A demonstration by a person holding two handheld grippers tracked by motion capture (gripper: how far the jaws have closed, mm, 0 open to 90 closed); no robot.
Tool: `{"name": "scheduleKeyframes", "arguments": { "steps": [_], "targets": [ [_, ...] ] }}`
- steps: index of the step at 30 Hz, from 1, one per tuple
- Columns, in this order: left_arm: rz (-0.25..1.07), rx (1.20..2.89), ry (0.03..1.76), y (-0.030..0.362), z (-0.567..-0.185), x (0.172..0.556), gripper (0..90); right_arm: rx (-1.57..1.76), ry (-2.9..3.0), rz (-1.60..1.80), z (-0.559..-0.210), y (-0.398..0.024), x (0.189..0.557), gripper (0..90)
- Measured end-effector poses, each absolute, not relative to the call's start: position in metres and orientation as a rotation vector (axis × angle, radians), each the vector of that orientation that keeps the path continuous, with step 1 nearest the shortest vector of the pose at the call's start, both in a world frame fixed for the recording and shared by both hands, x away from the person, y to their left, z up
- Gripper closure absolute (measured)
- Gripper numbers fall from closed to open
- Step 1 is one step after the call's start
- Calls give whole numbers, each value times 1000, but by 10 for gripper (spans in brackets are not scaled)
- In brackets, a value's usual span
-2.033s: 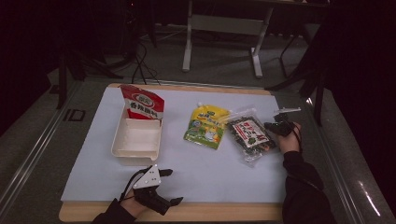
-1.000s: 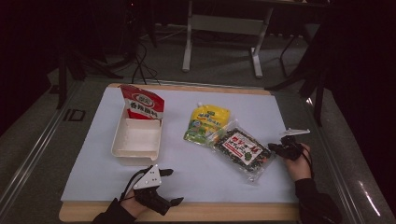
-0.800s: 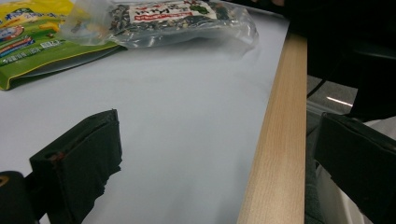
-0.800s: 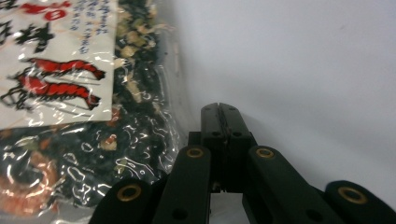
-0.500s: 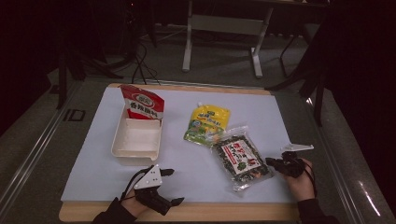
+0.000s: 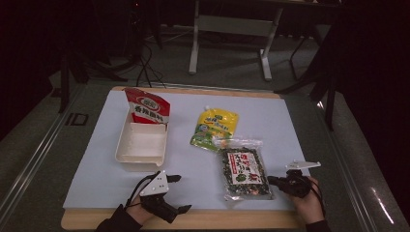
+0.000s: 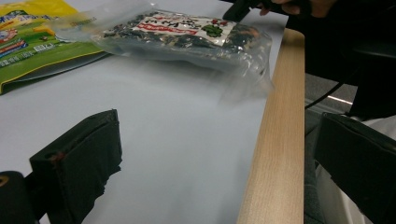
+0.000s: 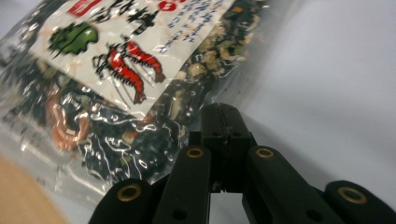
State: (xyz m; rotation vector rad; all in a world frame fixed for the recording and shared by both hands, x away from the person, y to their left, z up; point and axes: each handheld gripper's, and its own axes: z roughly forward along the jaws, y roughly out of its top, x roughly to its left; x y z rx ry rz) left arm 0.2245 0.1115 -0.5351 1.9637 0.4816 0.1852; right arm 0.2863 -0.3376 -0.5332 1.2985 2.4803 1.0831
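clear seaweed packet [image 6: 244, 172] edge pinched in closed right gripper [image 6: 272, 181]; left gripper [image 6: 179, 194] wide apart, empty

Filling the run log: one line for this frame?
right gripper: shut on clear dried-seaweed bag edge | left gripper: open, empty | white plastic tray: empty

I log the tray [image 6: 141, 145] as my landmark, left of centre on the surface [image 6: 96, 169]. Standing pouch [image 6: 147, 110]: in the tray's far end. Spouted pouch [image 6: 215, 128]: lying flat, right of the tray. Seaweed packet [image 6: 244, 171]: right of the tray and nearer me, its far edge over the spouted pouch's corner. Left gripper [image 6: 176, 193]: just before the tray. Right gripper [image 6: 270, 181]: far right of the tray, jaws at the packet's right edge.
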Motion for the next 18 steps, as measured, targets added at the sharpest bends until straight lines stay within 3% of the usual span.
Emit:
{"name": "scheduleKeyframes", "arguments": {
  "steps": [10, 18],
  "targets": [
    [178, 1963, 483, 111, -536, 225, 24, 1209, 2519, 1055, -528, -327, 282, 900],
    [185, 1961, 472, 111, -536, 225, 25, 1114, 2441, 1118, -501, -331, 304, 856]
  ]
}}
